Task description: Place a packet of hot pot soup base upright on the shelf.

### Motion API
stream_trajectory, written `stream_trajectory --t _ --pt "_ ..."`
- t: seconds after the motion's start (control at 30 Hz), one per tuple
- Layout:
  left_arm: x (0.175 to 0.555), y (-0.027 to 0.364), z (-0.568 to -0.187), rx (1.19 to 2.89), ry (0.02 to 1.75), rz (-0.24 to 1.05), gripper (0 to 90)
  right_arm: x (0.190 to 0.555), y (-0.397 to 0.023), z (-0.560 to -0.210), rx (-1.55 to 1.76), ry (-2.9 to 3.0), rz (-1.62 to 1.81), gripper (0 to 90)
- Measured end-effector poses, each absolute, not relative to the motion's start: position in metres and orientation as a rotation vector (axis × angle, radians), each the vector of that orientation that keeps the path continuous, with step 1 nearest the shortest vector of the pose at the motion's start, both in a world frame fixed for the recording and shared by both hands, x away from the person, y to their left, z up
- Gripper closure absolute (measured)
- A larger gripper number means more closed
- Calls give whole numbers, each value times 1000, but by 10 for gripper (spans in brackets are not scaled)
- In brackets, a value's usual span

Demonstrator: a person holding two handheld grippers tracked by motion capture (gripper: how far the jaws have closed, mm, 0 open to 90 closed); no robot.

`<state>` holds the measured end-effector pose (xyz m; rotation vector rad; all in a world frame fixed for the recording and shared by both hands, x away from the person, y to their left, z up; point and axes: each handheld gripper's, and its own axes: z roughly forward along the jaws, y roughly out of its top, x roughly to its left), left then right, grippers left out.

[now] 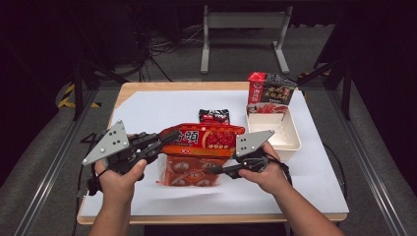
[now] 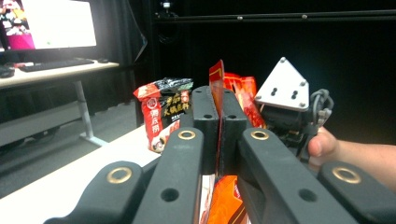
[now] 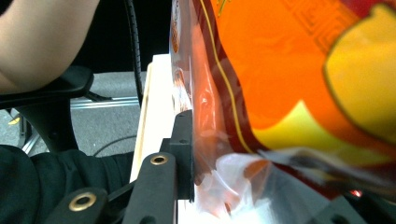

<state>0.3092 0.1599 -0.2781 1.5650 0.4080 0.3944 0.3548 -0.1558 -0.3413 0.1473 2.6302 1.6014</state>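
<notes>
A large orange-red snack bag (image 1: 206, 139) is held lengthwise just above the white sheet. My left gripper (image 1: 166, 141) is shut on its left end; in the left gripper view the bag's thin red edge (image 2: 215, 81) sticks up from between the closed jaws of the left gripper (image 2: 219, 116). Below the bag hangs a clear pack of small red packets (image 1: 189, 173). My right gripper (image 1: 217, 170) reaches it from the right. In the right gripper view, the right gripper (image 3: 261, 182) has crinkled clear plastic (image 3: 224, 182) pressed against its left pad (image 3: 185, 154); the other jaw is mostly hidden behind the orange bag (image 3: 280, 70).
A white tray (image 1: 291, 141) sits at the right, with a red-and-black bag (image 1: 270, 92) standing at its far end. A small black-and-red packet (image 1: 214, 115) lies behind the held bag. A white sheet (image 1: 147, 110) covers the wooden table. A desk with a monitor (image 2: 51, 23) stands far off.
</notes>
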Motion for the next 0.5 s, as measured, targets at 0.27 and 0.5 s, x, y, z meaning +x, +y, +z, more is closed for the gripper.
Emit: stream_trajectory --t 0.27,0.5 --pt "315 162 -282 1569 462 407 616 356 -168 -332 252 2630 1555 703" --pt "320 164 -286 1575 503 449 408 362 -186 -323 353 2593 1524 703"
